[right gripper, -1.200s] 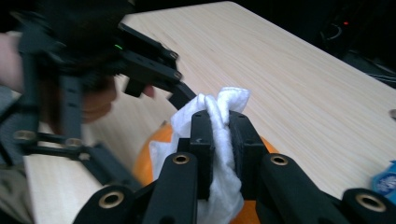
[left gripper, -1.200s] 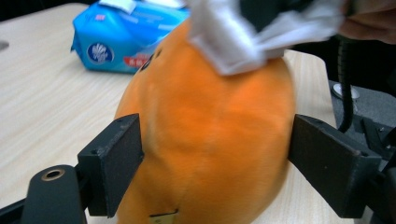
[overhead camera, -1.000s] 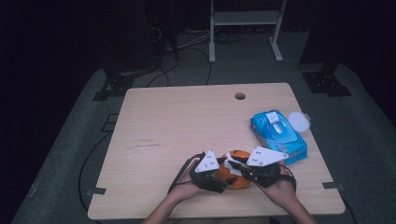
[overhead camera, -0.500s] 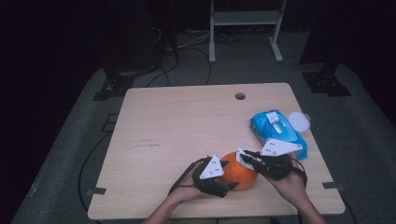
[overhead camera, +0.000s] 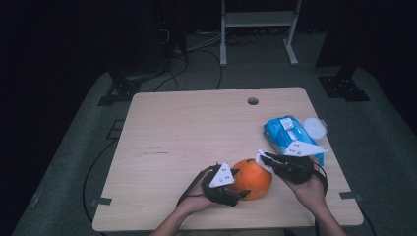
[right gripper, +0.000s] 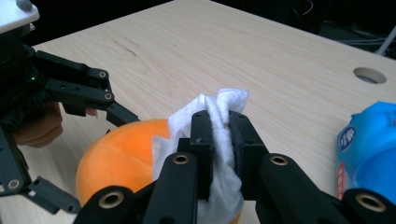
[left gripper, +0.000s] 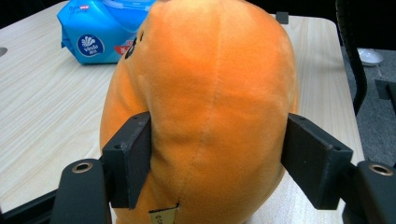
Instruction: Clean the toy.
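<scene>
An orange plush toy [overhead camera: 253, 177] lies near the table's front edge. My left gripper [overhead camera: 242, 183] clamps it from the left. In the left gripper view both pads [left gripper: 133, 158] press into the plush [left gripper: 215, 70], and the jaws have just been closing a little on it. My right gripper [overhead camera: 263, 158] comes in from the right, shut on a crumpled white wipe [right gripper: 219, 107]. The wipe hangs at the upper right side of the plush [right gripper: 121, 158]. I cannot tell whether it touches the plush.
A blue pack of wet wipes [overhead camera: 287, 132] lies at the right edge of the wooden table [overhead camera: 196, 128], with a round white lid [overhead camera: 314, 128] beside it. A cable hole [overhead camera: 253, 101] is at the far side. Stands and cables fill the dark floor behind.
My right gripper has slid to the right with the wipe, away from the middle of the plush. The left gripper and the plush have stayed where they were.
</scene>
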`<act>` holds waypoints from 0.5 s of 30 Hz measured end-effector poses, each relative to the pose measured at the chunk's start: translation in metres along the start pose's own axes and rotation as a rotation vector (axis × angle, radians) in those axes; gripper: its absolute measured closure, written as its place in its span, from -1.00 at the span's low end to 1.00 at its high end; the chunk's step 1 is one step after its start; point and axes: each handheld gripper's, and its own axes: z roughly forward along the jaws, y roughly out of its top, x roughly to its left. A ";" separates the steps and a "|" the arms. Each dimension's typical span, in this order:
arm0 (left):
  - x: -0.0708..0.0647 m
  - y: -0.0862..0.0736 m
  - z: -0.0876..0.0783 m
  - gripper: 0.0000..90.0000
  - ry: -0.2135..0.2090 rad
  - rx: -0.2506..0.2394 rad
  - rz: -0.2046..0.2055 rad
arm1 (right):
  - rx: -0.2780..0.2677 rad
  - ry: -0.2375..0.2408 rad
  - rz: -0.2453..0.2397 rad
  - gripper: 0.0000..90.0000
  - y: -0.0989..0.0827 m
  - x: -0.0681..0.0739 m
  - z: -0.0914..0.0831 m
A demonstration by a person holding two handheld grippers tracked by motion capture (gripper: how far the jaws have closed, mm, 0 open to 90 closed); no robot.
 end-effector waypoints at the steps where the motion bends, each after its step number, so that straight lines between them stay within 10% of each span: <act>1: -0.002 0.001 0.001 -0.37 -0.002 0.003 0.012 | 0.000 0.014 0.007 0.79 0.000 -0.001 0.000; 8: -0.007 0.002 0.002 -0.42 0.002 0.025 0.043 | 0.001 0.041 -0.033 0.79 0.004 0.013 0.008; 15: 0.003 0.001 -0.001 -0.32 0.051 -0.007 -0.056 | -0.003 0.038 0.005 0.79 -0.003 -0.002 0.005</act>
